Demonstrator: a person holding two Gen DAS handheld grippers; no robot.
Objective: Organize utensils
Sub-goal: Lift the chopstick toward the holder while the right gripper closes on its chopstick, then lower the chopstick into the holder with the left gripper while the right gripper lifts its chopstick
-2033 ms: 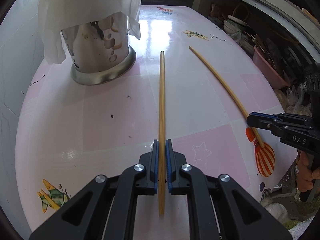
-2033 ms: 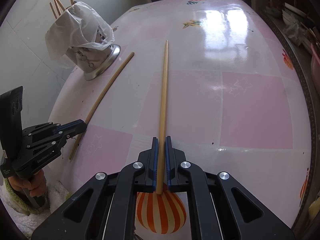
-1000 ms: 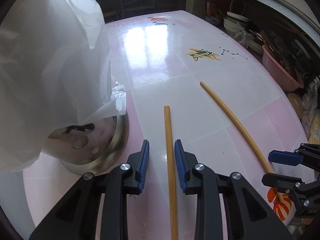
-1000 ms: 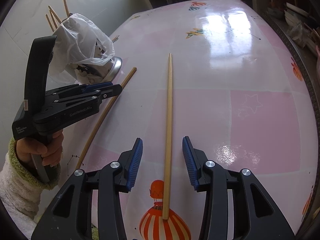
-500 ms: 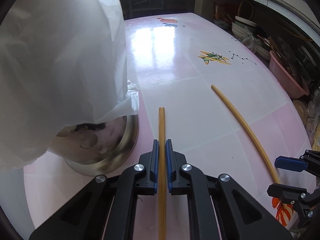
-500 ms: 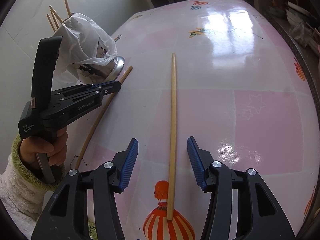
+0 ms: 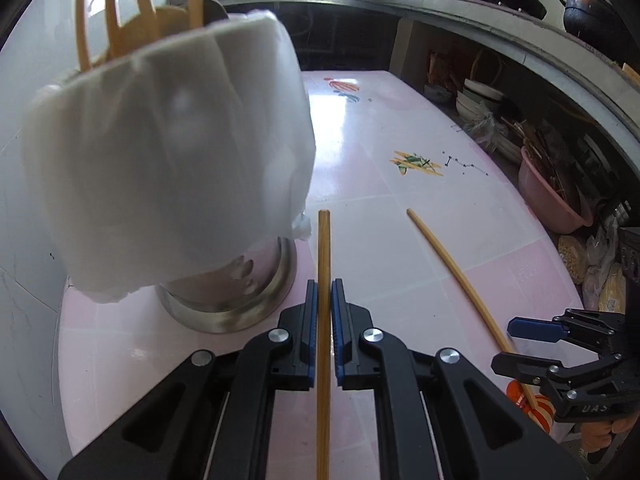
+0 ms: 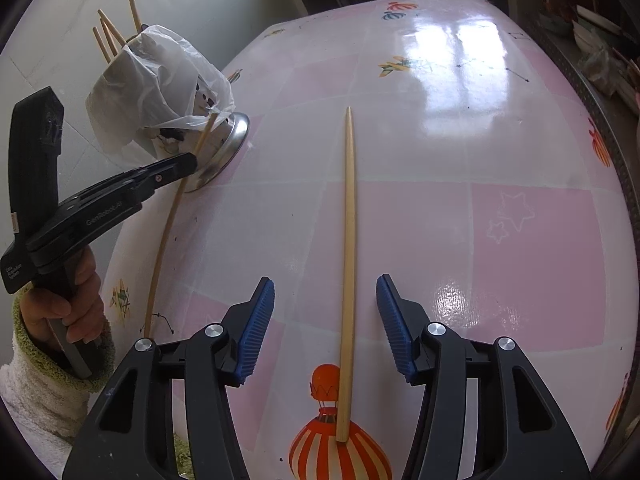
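Note:
My left gripper (image 7: 324, 300) is shut on a wooden chopstick (image 7: 323, 264), held just right of a steel utensil holder (image 7: 224, 300) draped with a white plastic bag (image 7: 168, 168); several chopsticks stand in it. The holder also shows in the right wrist view (image 8: 224, 148), with the left gripper (image 8: 188, 164) and its chopstick (image 8: 168, 232) beside it. A second chopstick (image 8: 348, 264) lies on the pink table (image 8: 500, 208). My right gripper (image 8: 325, 312) is open, its jaws on either side of that chopstick near its thick end. In the left wrist view the lying chopstick (image 7: 456, 276) and right gripper (image 7: 524, 344) show at right.
A white tiled wall (image 8: 48, 40) stands behind the holder. Past the table's far side, low shelves hold bowls and a pink basin (image 7: 552, 196). The table's front edge is close under both grippers.
My left gripper closed on its chopstick and lifted it, tip now up beside the bagged holder. My right gripper opened, let go of the other chopstick and stays around it, jaws wider.

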